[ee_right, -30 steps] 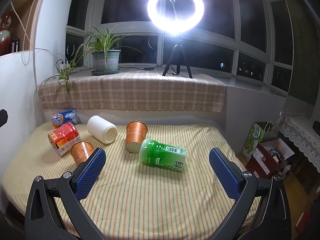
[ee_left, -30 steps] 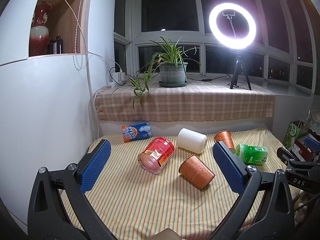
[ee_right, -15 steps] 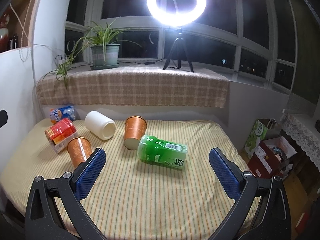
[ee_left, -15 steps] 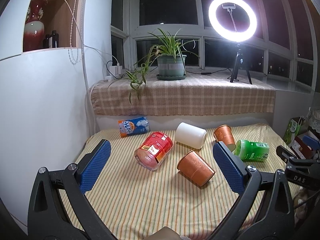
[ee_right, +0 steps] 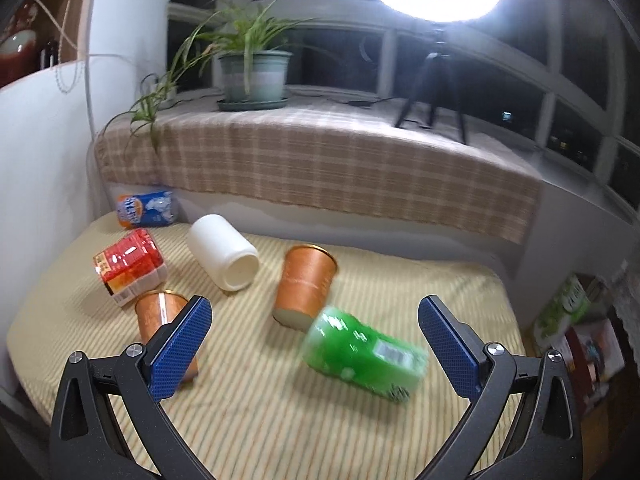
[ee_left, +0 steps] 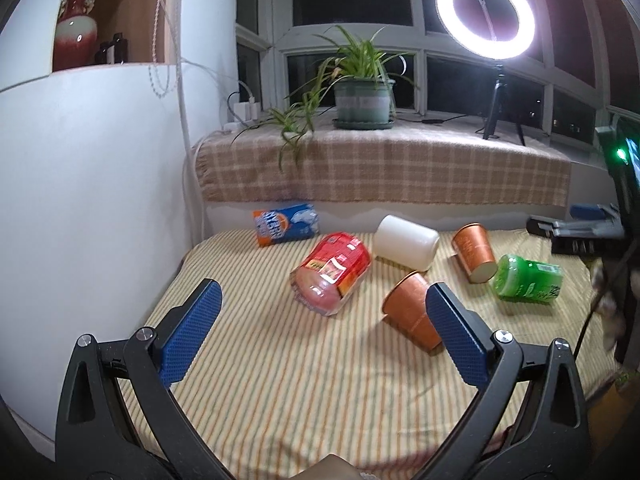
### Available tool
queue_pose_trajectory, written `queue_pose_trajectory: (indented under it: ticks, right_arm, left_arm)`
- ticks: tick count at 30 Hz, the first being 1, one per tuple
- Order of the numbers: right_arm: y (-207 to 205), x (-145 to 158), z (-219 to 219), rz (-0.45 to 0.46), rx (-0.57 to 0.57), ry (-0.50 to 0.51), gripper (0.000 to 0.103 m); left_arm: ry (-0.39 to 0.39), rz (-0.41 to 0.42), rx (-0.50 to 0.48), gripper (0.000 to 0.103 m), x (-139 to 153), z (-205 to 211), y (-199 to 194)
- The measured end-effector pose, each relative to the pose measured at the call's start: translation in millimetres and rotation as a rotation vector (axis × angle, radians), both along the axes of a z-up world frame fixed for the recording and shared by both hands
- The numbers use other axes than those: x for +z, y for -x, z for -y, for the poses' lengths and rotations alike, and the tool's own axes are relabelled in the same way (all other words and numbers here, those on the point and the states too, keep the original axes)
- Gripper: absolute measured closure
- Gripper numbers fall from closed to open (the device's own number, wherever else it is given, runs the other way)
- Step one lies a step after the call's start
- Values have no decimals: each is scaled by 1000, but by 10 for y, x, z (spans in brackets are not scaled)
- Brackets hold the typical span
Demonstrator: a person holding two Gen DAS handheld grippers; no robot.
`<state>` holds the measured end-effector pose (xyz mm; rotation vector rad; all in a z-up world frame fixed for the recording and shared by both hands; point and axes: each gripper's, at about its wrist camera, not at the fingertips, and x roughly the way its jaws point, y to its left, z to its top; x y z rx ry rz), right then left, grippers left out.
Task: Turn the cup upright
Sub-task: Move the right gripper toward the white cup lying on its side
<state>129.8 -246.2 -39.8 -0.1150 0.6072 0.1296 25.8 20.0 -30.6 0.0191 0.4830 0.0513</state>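
A striped bed (ee_left: 280, 380) lies below a window ledge with a plant (ee_left: 362, 92). Six cups lie tipped. Both tongs, left (ee_left: 320, 324) and right (ee_right: 316, 344), gape wide, empty.

Right gripper (ee_right: 314, 346) fingers spread, empty; green cup (ee_right: 362, 354) lying between, blurred.

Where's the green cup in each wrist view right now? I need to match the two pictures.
Left wrist: green cup lies on its side at far right, past the right finger of the open left claw.
Right wrist: green cup, blurred, lies low centre inside the open right claw.
Shared landmark: white cup, also lying down.
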Motion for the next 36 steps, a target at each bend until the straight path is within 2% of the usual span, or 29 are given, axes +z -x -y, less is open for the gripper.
queue_pose_trajectory:
  ticks: [8,19,26,36]
  right_arm:
    - [-634,-15,-321,-79,183,41,1]
    - [-1481,-499,-1067,-300,456,155,1]
    - [-1854,-722,-1269,-402,501,221,1]
    - [-2030,-881,-1422,-484,580,299,1]
  left_arm:
    - [-10,-27,51,0,-95,-204,13]
    - [-10,-70,132,0,-194,-463,38]
    - [-7,-86,169,0,-237,-586,0]
    - [4,-113,190,0,-302,-650,-88]
